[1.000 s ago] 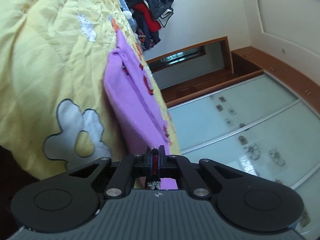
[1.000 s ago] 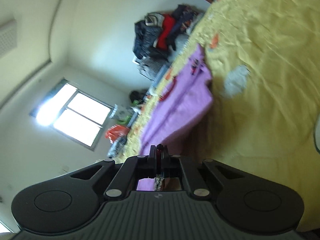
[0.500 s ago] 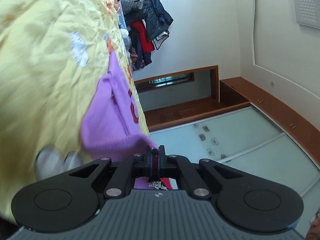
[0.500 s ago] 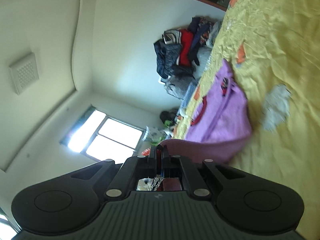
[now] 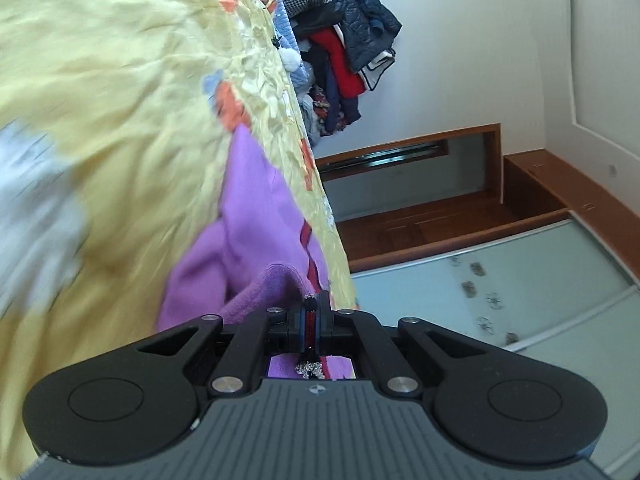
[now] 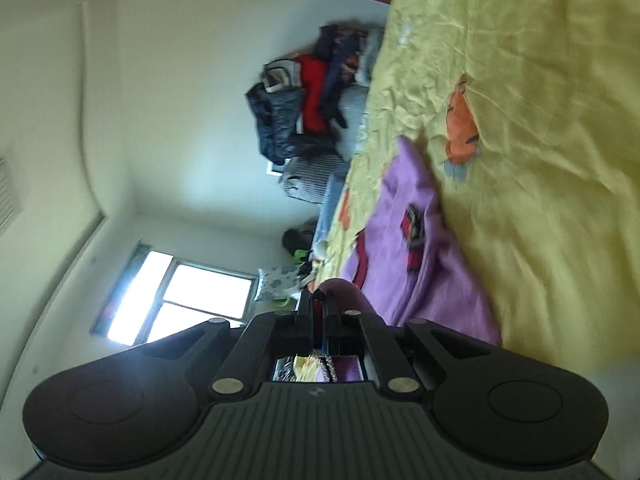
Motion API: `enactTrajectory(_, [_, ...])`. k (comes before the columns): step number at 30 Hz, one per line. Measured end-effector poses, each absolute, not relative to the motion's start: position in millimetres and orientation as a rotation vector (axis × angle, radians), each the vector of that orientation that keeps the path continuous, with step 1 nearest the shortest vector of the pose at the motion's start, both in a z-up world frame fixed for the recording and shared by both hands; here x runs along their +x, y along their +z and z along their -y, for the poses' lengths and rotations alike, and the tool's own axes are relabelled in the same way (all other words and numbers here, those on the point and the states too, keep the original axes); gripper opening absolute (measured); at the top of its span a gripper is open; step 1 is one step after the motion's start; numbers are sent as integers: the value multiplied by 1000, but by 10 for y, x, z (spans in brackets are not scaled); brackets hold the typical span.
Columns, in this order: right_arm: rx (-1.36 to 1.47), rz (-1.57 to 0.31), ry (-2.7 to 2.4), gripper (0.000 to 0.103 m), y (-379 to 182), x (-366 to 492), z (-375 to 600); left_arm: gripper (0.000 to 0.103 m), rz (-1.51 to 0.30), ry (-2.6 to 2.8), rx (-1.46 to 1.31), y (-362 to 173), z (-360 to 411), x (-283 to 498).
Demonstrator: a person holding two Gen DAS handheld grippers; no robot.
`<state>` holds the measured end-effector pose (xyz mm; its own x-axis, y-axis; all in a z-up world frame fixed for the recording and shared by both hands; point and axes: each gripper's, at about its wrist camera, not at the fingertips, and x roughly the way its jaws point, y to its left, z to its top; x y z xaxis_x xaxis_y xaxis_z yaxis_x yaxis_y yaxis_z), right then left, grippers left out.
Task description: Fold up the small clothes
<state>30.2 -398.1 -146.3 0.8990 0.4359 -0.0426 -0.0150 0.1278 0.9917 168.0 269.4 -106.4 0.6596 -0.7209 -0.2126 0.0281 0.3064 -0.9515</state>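
Note:
A small purple garment point(image 5: 256, 216) with red trim lies on a yellow quilt point(image 5: 100, 100). My left gripper point(image 5: 311, 308) is shut on the garment's near hem, which curls up over the rest of the cloth. In the right wrist view the same garment point(image 6: 420, 264) shows a red printed patch. My right gripper point(image 6: 318, 300) is shut on another part of the near hem, lifted off the quilt point(image 6: 540, 120). Both views are tilted sideways and blurred.
A pile of dark and red clothes point(image 5: 340, 40) is heaped at the far end of the bed, also in the right wrist view point(image 6: 312, 100). A frosted sliding wardrobe point(image 5: 500, 280) stands beside the bed. A bright window point(image 6: 180, 296) is on the other side.
Both grippers have carried the near hem up and forward over the garment toward its far end. The cloth now bunches in a fold beneath them.

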Motion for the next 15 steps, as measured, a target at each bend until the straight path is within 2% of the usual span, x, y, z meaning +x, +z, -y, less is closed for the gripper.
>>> enactTrajectory(8, [1506, -412, 293, 4, -1622, 1187, 4180, 3, -747, -502, -1182, -1068, -2597, 2525])
enactTrajectory(15, [1501, -454, 262, 4, -1728, 1681, 4277, 3, -757, -475, -1225, -1209, -2536, 2894])
